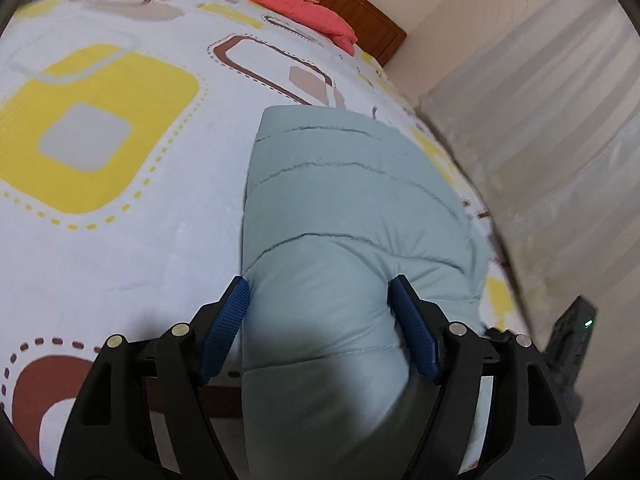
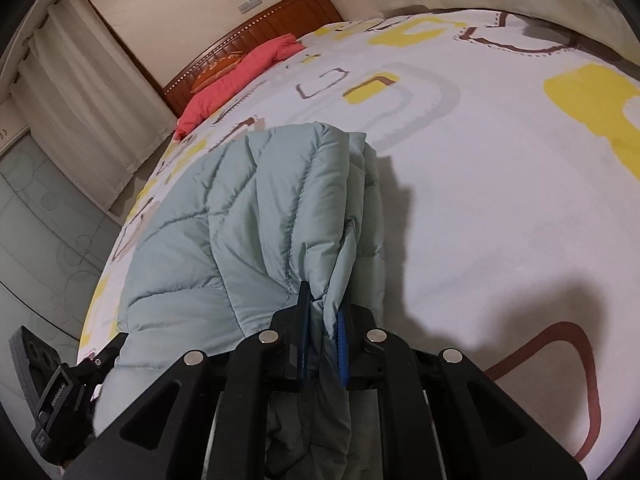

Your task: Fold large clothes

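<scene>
On the left side of the bed, seen past the right gripper, pale curtains hang by the wall and a grey block sits on the floor beside the mattress. A wooden headboard stands at the far end with a red pillow lying against it. The bedspread, white with yellow and brown squares, covers the whole bed. A pale green quilted jacket lies bunched on it near the bed's left edge, its folded layers stacked toward the gripper. The right gripper is clenched on a gathered edge of the jacket, cloth pinched tight between its blue pads. Part of the other tool's black frame shows at lower left, touching the jacket. From the left gripper's side, the jacket fills the middle, puffy cloth bulging between the spread fingers; both pads touch it, so the jaws stand wide around a thick fold.
</scene>
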A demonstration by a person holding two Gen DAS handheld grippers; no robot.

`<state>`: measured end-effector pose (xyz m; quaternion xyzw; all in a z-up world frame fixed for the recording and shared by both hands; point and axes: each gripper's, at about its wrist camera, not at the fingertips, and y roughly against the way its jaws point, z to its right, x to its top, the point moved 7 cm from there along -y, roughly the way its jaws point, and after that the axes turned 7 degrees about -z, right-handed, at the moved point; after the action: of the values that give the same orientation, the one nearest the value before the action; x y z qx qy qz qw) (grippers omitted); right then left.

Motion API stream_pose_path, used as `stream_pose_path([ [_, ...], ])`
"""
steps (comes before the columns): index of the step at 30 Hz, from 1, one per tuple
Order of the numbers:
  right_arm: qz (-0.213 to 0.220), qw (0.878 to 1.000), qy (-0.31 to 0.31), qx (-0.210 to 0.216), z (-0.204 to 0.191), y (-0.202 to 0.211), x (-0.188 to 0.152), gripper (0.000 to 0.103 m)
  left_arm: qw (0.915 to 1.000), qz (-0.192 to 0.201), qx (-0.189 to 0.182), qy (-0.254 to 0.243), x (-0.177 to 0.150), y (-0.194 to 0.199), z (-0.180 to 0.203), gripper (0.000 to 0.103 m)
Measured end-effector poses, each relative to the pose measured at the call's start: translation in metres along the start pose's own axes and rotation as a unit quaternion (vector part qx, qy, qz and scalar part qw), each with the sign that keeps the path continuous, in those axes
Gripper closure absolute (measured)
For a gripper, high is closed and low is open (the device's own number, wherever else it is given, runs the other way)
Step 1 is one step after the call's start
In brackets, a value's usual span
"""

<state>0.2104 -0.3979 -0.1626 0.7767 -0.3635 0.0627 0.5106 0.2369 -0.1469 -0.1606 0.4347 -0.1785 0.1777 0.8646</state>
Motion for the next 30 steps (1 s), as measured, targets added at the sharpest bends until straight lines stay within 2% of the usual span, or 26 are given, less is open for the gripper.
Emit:
stream_pose_path([
  [4, 0.000, 1.000, -0.014, 0.000, 0.013, -0.007, -0.002, 0.092, 0.9988, -0.009, 0.033, -0.036, -0.004, -0.016, 0.006, 0.030],
  [7, -0.003, 1.000, -0.025, 0.005, 0.016, -0.007, -0.003, 0.091, 0.9989, -0.013, 0.030, -0.033, -0.005, -0.019, 0.004, 0.031],
  [8, -0.004, 1.000, -0.028, 0.007, 0.016, -0.006, -0.003, 0.087, 0.9991, -0.012, 0.027, -0.032, -0.005, -0.018, 0.003, 0.031],
  [11, -0.005, 0.999, -0.034, 0.005, 0.013, 0.006, -0.004, 0.085, 0.9992, -0.007, 0.028, -0.025, -0.005, -0.004, 0.001, 0.031],
  [13, 0.006, 0.999, -0.038, -0.003, 0.013, 0.019, -0.001, 0.085, 0.9994, 0.016, 0.029, -0.012, -0.002, 0.016, 0.000, 0.031],
  [15, 0.041, 0.999, -0.033, -0.011, 0.006, 0.046, -0.001, 0.085, 0.9990, 0.043, 0.013, -0.002, 0.002, 0.034, 0.001, 0.032],
  [18, 0.052, 0.998, -0.013, 0.021, -0.015, 0.064, -0.010, 0.085, 0.9978, 0.065, -0.012, 0.002, 0.004, 0.049, 0.010, 0.032],
  [21, 0.015, 0.998, 0.011, 0.053, -0.036, 0.054, -0.030, 0.085, 0.9986, 0.049, -0.017, -0.002, -0.002, 0.040, 0.017, 0.032],
  [23, -0.002, 0.999, 0.015, 0.030, -0.032, 0.039, -0.042, 0.085, 0.9995, 0.032, 0.005, -0.004, -0.009, 0.027, 0.015, 0.036],
  [25, -0.019, 0.999, 0.004, 0.026, -0.023, 0.022, -0.051, 0.088, 0.9993, 0.013, 0.034, -0.012, -0.016, 0.011, 0.008, 0.038],
  [30, -0.020, 1.000, 0.006, 0.018, -0.017, -0.002, -0.056, 0.090, 0.9988, -0.022, 0.044, 0.000, -0.020, -0.014, -0.009, 0.037],
])
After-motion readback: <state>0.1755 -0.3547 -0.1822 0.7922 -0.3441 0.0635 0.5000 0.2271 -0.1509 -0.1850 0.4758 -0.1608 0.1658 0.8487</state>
